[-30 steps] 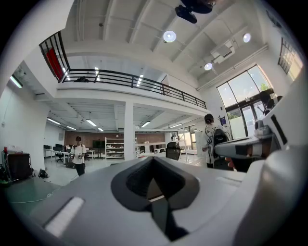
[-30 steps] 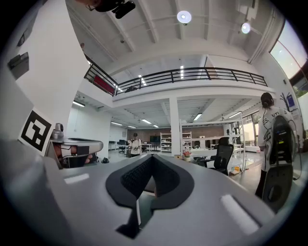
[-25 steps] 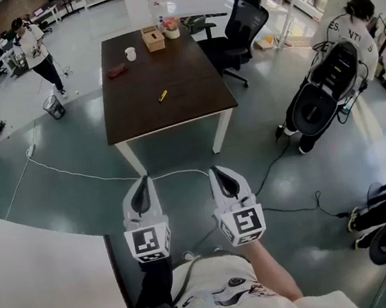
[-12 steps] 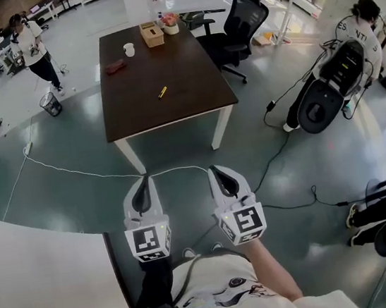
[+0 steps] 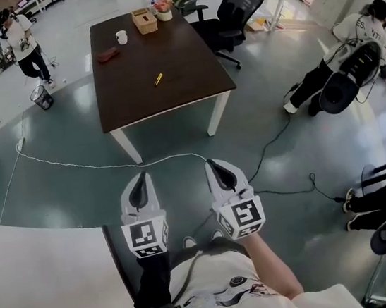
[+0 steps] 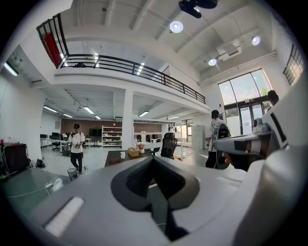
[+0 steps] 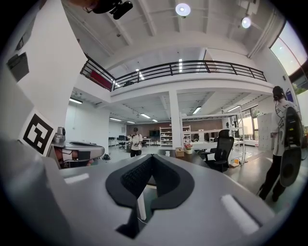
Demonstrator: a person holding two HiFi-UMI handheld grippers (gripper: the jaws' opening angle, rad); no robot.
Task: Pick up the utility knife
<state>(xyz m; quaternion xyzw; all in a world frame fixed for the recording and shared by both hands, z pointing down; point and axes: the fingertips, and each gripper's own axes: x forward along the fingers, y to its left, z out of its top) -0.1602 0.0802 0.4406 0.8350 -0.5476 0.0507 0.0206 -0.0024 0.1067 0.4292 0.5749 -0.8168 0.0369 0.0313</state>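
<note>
A small yellow utility knife point(image 5: 158, 79) lies near the middle of a dark brown table point(image 5: 191, 89) with white legs, far ahead across the floor. My left gripper point(image 5: 141, 176) and right gripper point(image 5: 211, 162) are held side by side low in the head view, well short of the table. Both point toward it, shut and empty. The left gripper view shows the left gripper point(image 6: 153, 159) with its pads meeting and the table point(image 6: 118, 154) small beyond. In the right gripper view the right gripper point(image 7: 151, 157) is also shut. The knife cannot be made out in either gripper view.
On the table's far end stand a white cup point(image 5: 122, 36), a tissue box point(image 5: 144, 20), a flower pot point(image 5: 162, 8) and a reddish item point(image 5: 108, 55). A black office chair point(image 5: 234, 16) stands at its right. A white cable point(image 5: 74, 166) crosses the floor. A white surface point(image 5: 39, 278) is at lower left; people stand at left and right.
The table has shifted up and slightly left in the head view. The person with the black gear at the right has moved farther right. Both grippers stay shut, side by side.
</note>
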